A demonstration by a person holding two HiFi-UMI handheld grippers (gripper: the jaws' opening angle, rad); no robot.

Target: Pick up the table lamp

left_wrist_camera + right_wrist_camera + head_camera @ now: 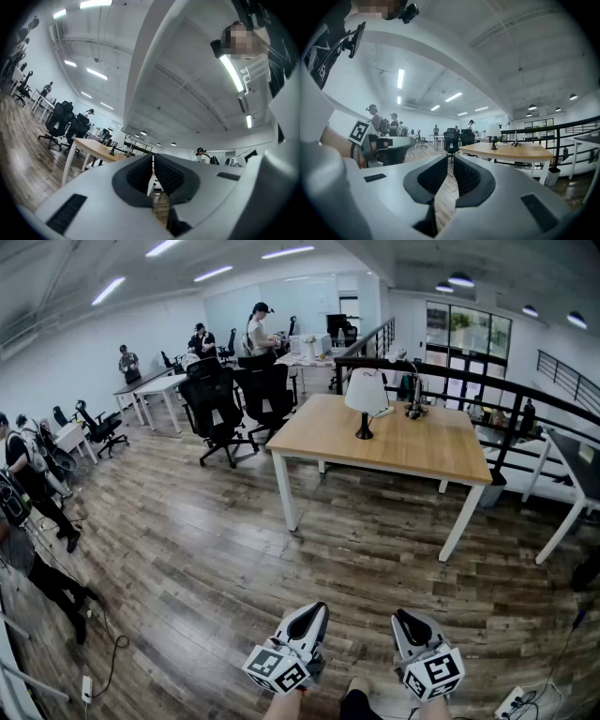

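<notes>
The table lamp [365,397], with a white shade on a black stem and base, stands upright near the far side of a light wooden table [412,451]. It shows small in the right gripper view [493,133] and in the left gripper view [118,138]. Both grippers sit low at the bottom of the head view, well short of the table. My left gripper [310,618] is shut and holds nothing. My right gripper [410,622] is shut too, with only floor showing past its pads [465,174]. Both point roughly level across the wooden floor toward the table.
Black office chairs [228,402] stand left of the table. A black railing [506,395] runs behind it, and another desk [574,460] stands at the right. People stand at the far desks [258,329] and along the left wall [26,474]. A power strip [514,700] lies near my feet.
</notes>
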